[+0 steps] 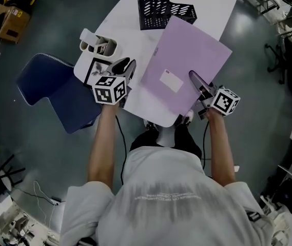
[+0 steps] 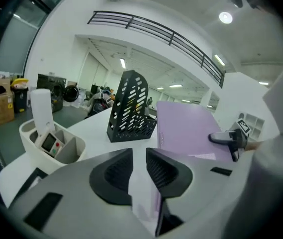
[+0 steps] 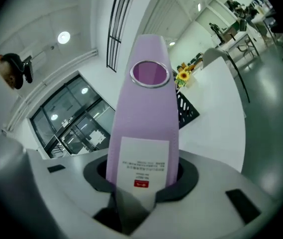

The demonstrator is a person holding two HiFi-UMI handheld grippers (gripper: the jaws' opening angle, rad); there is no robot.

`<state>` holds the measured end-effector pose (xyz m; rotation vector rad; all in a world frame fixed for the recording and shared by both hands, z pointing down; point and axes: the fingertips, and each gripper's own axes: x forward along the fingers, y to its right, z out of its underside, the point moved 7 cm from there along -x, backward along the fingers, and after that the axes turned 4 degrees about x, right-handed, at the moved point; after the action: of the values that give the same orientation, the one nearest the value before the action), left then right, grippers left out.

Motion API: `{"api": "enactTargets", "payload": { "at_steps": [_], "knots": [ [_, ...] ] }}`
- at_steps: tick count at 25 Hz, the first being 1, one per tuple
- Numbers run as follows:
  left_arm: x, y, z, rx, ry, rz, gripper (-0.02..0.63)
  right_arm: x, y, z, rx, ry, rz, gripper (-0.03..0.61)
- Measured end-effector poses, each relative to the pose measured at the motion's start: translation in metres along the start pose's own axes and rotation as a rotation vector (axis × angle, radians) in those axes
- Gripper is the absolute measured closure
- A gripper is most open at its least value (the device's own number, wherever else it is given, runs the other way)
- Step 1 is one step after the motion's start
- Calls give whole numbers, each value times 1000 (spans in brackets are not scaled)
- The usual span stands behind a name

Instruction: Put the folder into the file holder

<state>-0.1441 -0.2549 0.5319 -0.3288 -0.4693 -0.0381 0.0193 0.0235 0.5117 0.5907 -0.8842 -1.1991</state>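
On the white desk [image 1: 207, 4], at its left end, a desk organizer [image 1: 98, 44] stands clear. The left tool [image 1: 125, 68] pinches the left edge of the purple folder [image 1: 187, 60]. The right tool [image 1: 197, 81] clamps its near edge by the label [image 1: 171, 80]. Held over the desk, the folder looks light, stiff and slick. The black file holder [image 1: 158, 6] beyond stands unobstructed.
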Motion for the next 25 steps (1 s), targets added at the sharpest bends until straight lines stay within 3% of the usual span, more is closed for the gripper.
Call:
{"api": "enactTargets", "payload": {
  "at_steps": [2, 6, 16, 20, 25],
  "knots": [
    [-6, 7, -14, 48, 15, -29, 555, -14, -6, -12, -45, 40, 6, 397],
    [-15, 28, -40, 103, 39, -62, 583, -48, -20, -43, -156, 110, 55, 399],
    [-18, 126, -110, 197, 168, -91, 589, -148, -38, -135, -445, 267, 103, 399],
    [-12, 174, -141, 246, 236, -98, 589, -184, -33, -169, -460, 308, 95, 399],
    [5, 226, -156, 286, 286, -122, 589, -225, -15, -207, -426, 336, 23, 399]
  ]
}}
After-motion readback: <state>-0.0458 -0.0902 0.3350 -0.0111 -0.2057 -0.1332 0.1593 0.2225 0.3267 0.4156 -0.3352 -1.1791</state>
